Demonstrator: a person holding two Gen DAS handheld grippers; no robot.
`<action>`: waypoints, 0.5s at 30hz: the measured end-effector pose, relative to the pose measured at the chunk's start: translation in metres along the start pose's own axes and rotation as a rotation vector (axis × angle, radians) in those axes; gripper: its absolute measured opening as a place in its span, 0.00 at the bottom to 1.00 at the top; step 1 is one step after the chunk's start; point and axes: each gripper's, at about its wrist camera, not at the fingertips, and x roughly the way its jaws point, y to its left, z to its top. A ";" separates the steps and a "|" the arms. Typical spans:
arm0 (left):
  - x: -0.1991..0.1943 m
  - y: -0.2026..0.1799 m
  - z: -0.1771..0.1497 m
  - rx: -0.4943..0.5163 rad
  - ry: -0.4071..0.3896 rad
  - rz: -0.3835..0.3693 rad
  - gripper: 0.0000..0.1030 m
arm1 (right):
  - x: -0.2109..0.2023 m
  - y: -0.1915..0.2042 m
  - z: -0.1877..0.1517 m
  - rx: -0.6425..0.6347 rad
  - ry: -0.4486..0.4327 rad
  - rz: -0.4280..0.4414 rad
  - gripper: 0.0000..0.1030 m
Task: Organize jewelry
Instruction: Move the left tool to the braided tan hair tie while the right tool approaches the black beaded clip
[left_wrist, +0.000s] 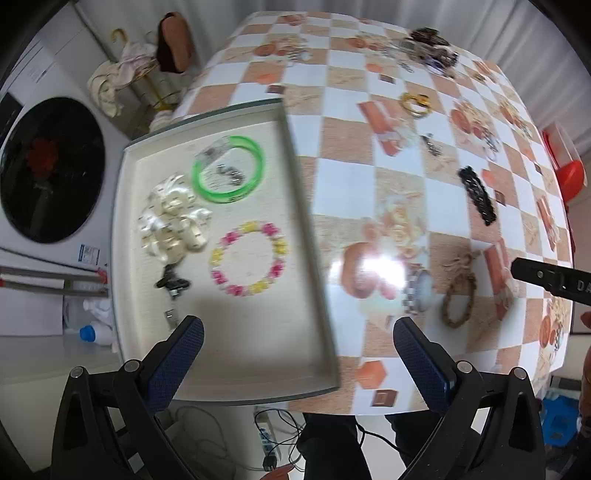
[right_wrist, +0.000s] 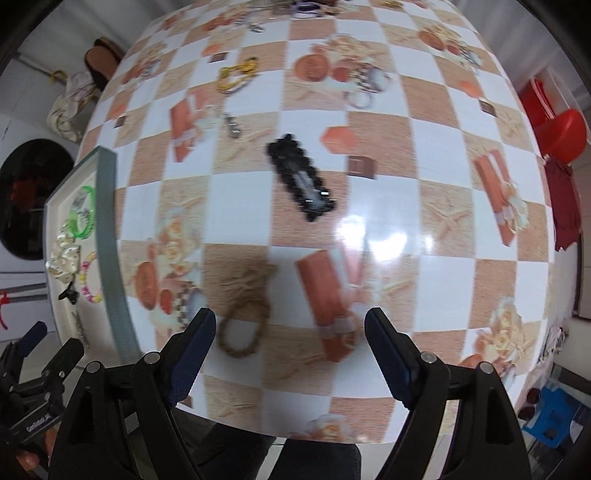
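Above the table (right_wrist: 369, 192), both tongs gape empty; only the left view shows the tray's (left_wrist: 314, 258) whole contents.

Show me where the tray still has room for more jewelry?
The tray is bare along its near end, below the pink and yellow bead bracelet and toward the left claw. The far end is crowded: green bangle, cream bow clip and a small dark clip sit close together.

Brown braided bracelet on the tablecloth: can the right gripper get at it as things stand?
Probably yes. The right gripper is open and empty, and the brown braided bracelet lies flat on the bare tablecloth just beside its inner finger, with nothing over it. The tray sits well off to the side.
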 end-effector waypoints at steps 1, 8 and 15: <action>0.000 -0.004 0.000 0.007 0.001 -0.002 1.00 | 0.000 -0.005 0.001 0.004 0.001 -0.002 0.82; 0.003 -0.038 0.003 0.045 0.008 -0.019 1.00 | 0.004 -0.022 0.012 -0.001 0.003 -0.005 0.82; 0.012 -0.067 0.007 0.037 0.037 -0.041 1.00 | 0.009 -0.029 0.033 -0.040 0.000 0.010 0.82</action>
